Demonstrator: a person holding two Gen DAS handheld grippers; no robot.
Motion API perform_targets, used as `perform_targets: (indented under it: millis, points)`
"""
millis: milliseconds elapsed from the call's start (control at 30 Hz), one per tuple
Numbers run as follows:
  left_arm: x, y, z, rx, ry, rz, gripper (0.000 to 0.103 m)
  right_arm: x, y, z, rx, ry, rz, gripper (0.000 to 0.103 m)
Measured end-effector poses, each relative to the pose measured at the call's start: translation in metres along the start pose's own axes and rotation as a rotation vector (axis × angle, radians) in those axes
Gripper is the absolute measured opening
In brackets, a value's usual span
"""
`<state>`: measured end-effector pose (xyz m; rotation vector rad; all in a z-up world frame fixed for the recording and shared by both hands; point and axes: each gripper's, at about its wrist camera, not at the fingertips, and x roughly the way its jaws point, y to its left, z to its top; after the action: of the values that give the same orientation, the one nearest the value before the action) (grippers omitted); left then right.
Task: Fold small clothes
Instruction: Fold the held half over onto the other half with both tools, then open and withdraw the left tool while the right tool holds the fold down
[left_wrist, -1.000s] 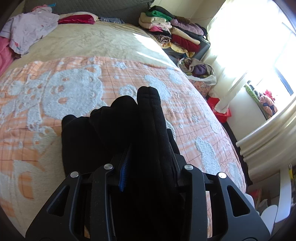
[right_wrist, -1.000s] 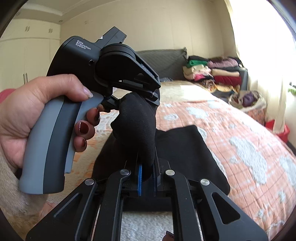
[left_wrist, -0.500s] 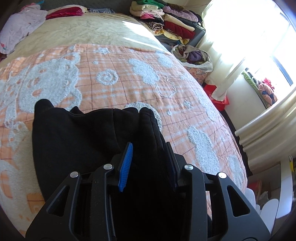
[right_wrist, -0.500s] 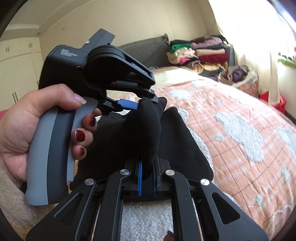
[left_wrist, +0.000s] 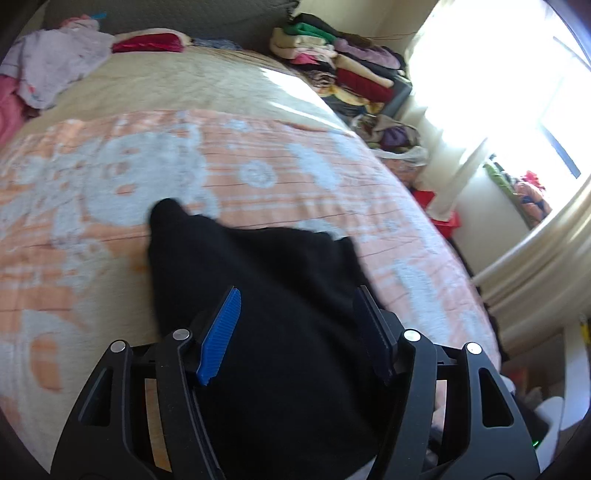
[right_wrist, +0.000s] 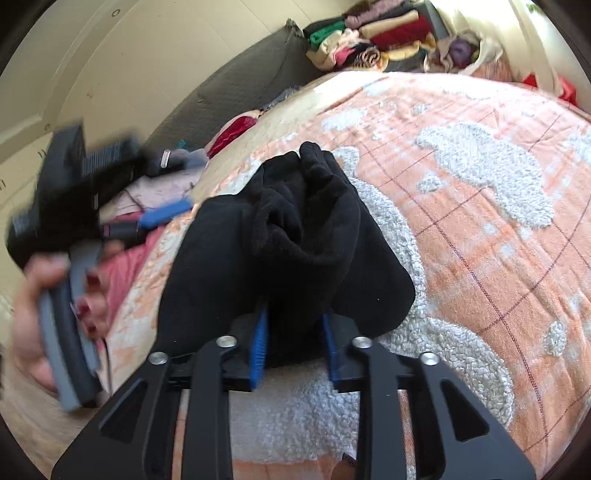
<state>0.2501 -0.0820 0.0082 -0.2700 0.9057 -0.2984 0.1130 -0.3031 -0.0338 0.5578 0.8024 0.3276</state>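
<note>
Black garment (right_wrist: 288, 236) heaped lengthwise ahead of right gripper (right_wrist: 295, 343), jaws just parted, cloth loose between; left gripper (left_wrist: 295, 332) just opened wide, gripping nothing

Bed (left_wrist: 295, 177) under black garment (left_wrist: 280, 332), perhaps folded

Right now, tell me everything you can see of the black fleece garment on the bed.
The black fleece garment is soft, matte and plain. It lies on the orange-and-white patterned bedspread, partly folded, with bunched folds heaped on top. Its near edge sits between the right gripper, whose jaws have just been opening. The left gripper stands open over it.
</note>
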Motion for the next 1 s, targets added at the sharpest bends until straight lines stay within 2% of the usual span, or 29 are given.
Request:
perform_targets:
  millis: [33,67,167,267,433,567,667,733,800,1000]
  points:
    - [0.0,0.008,-0.004,-0.005,0.008,0.024,0.055,-0.003,-0.001,0.008,0.006,0.004,0.016,0.043]
    - [0.001,0.016,-0.01,-0.011,0.017,0.043,0.055,-0.004,-0.001,0.013,0.011,0.004,0.033,0.055]
    - [0.004,0.036,-0.031,-0.035,0.049,0.056,0.056,-0.002,0.0,0.027,0.034,0.018,0.069,0.067]
    - [0.004,0.042,-0.044,-0.053,0.064,0.034,0.058,0.016,-0.007,0.052,0.048,0.079,0.074,0.067]
    - [0.0,0.035,-0.051,-0.038,0.064,0.034,0.059,0.044,-0.01,0.063,0.044,0.181,0.051,0.067]
    - [-0.002,0.032,-0.052,-0.028,0.067,0.034,0.059,0.056,-0.006,0.072,0.029,0.202,0.04,0.063]
    - [-0.004,0.029,-0.052,-0.009,0.07,0.039,0.059,0.063,-0.006,0.076,0.016,0.197,0.021,0.054]
    - [-0.004,0.026,-0.052,0.003,0.07,0.046,0.059,0.066,-0.008,0.079,0.01,0.2,0.021,0.045]
    - [-0.005,0.025,-0.052,0.009,0.07,0.05,0.059,0.07,-0.005,0.08,-0.015,0.207,0.033,0.028]
    - [-0.004,0.022,-0.05,0.017,0.071,0.062,0.059,0.063,0.016,0.085,-0.13,0.159,0.01,0.019]
